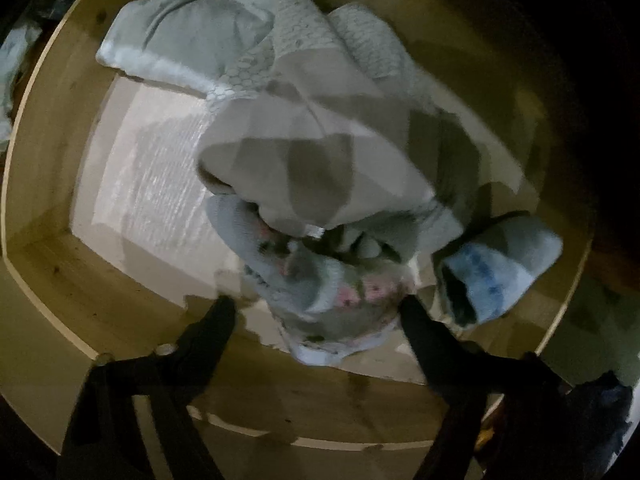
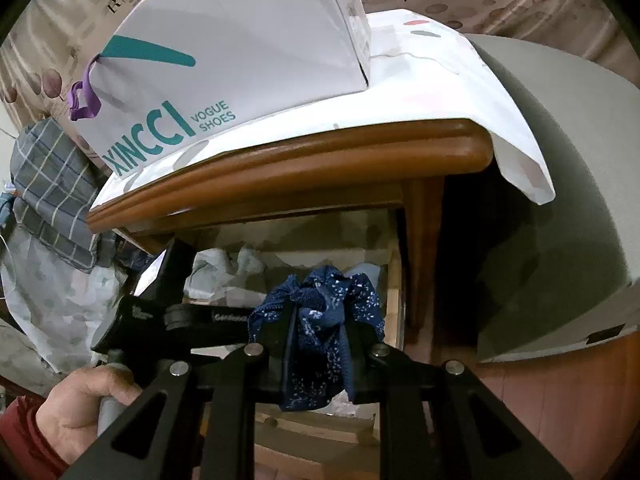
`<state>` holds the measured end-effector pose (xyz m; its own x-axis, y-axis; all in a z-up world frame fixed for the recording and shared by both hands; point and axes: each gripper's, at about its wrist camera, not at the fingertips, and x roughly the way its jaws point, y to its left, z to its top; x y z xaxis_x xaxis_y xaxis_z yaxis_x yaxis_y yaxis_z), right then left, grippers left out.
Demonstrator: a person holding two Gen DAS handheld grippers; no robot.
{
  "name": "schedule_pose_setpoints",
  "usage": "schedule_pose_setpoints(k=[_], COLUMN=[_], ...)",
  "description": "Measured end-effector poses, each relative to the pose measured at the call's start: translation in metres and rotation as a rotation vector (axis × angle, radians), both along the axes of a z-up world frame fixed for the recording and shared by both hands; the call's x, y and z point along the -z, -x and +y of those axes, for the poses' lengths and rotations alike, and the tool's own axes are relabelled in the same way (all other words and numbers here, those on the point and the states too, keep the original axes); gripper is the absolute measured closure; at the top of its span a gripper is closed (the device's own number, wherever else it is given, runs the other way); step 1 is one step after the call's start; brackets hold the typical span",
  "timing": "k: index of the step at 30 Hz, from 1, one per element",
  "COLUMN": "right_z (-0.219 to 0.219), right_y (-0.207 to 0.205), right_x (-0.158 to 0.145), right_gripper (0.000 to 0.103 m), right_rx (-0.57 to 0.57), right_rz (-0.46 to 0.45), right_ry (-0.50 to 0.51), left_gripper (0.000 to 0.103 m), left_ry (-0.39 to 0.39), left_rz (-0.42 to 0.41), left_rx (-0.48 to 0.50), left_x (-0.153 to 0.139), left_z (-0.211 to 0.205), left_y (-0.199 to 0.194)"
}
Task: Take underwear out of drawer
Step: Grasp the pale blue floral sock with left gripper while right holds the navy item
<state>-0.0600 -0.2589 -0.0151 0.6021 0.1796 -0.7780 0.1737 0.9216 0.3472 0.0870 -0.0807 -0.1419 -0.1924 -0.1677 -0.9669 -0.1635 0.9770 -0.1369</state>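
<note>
Two grippers are at work. Our left gripper (image 1: 316,300) points down into the wooden drawer (image 1: 48,184), its fingers apart on either side of a pale floral underwear piece (image 1: 320,284); the right finger (image 1: 416,320) touches the fabric edge, while the left finger (image 1: 218,316) stands clear of it. Other light garments (image 1: 304,120) lie heaped behind. Our right gripper (image 2: 320,344) is clamped tight on dark blue patterned underwear (image 2: 324,320), held bunched above the open drawer below the cabinet top (image 2: 280,176).
</note>
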Motion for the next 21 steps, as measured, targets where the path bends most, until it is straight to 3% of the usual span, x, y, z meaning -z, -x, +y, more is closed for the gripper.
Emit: schedule_pose_setpoints(k=[1,2,5,12,21], right_z=[0.0,0.0,0.001,0.001,0.009], right_y=[-0.001,-0.001,-0.001,-0.003,-0.007], right_x=[0.0,0.0,-0.001,-0.001,0.001], right_gripper=[0.085,0.085,0.085,0.084,0.084], right_rx=[0.0,-0.004,-0.012,-0.019,-0.025], right_rz=[0.001,0.001,-0.003,0.002,0.014], right_ry=[-0.001,-0.003,0.001,0.006,0.048], left_gripper=[0.06,0.068,0.076,0.081,0.082], left_ry=[0.008,0.016,0.04,0.043,0.005], left_rz=[0.005,0.019,-0.005,-0.09,-0.277], left_rx=[-0.003,-0.005,-0.009,0.053,0.179], left_x=[0.003,0.008,0.007,-0.015,-0.079], left_z=[-0.003,-0.004,-0.002,0.007,0.018], left_y=[-0.001,-0.001,0.001,0.008,0.022])
